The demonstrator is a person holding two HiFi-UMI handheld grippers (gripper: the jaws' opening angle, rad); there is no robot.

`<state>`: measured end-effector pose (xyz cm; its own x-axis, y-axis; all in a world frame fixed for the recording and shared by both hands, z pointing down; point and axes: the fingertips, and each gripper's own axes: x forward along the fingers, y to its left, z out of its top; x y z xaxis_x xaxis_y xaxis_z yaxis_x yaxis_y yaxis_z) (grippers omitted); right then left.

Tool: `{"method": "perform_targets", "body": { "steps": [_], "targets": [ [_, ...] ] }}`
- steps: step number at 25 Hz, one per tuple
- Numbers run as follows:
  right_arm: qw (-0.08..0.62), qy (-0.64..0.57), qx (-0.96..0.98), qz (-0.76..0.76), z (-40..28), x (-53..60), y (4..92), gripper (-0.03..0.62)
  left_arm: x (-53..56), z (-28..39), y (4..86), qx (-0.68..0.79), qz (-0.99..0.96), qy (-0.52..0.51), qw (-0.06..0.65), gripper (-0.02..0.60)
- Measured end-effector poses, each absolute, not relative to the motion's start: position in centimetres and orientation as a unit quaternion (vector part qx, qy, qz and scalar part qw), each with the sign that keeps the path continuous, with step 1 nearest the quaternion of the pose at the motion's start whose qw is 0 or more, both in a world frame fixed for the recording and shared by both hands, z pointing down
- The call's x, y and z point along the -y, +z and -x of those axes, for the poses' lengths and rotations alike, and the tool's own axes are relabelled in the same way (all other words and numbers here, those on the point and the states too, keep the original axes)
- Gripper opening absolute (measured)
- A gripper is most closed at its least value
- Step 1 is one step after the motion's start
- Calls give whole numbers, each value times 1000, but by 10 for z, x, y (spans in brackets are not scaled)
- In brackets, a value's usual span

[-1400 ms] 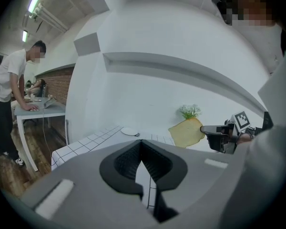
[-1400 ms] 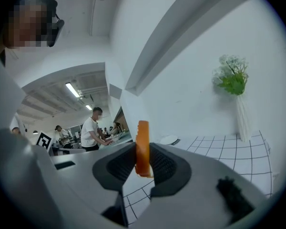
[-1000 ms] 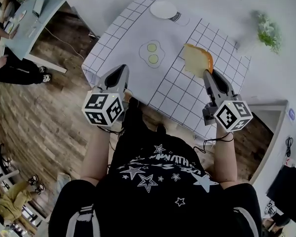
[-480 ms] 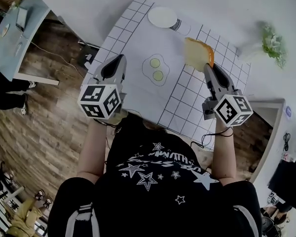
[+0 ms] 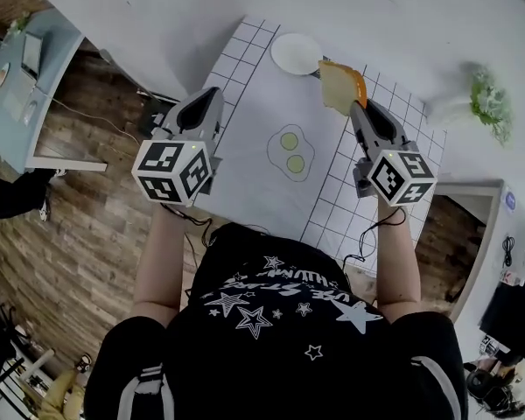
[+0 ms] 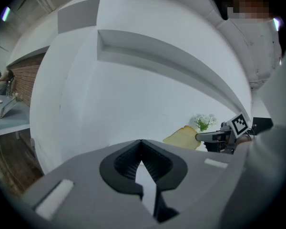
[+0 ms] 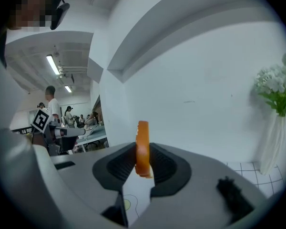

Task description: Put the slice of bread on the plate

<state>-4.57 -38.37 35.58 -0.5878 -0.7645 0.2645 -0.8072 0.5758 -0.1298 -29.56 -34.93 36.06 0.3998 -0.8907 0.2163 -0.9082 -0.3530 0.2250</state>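
**Orange crust, thin grip**

The right claw pinches the slice of bread by its edge, above the table just beside the plate. The left claw is closed, empty. Let go early, it probably misses the rim.

Left gripper: jaws are meeting at the tips with nothing between them. It is pointing toward the far side, and its marker cube is sitting at the near end. Right gripper: jaws are clamping a slice of bread on edge, and the slice is standing upright beyond the tips. Its marker cube is also sitting at the near end. Left forearm and right forearm are both reaching forward, roughly parallel and well apart.
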Motion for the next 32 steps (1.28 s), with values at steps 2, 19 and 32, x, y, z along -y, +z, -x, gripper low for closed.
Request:
{"method": "perform_targets", "body": {
  "steps": [2,19,32],
  "targets": [
    [103,114,881,-447,55,400,361,91,362,297,364,531,-832,40,159,8],
    [303,-42,832,-464,112,517,431,90,457,296,412,458,-865,64,193,8],
    [421,-207,773,-427,146,548,494,91,474,305,452,451,-855,63,249,8]
  ]
}}
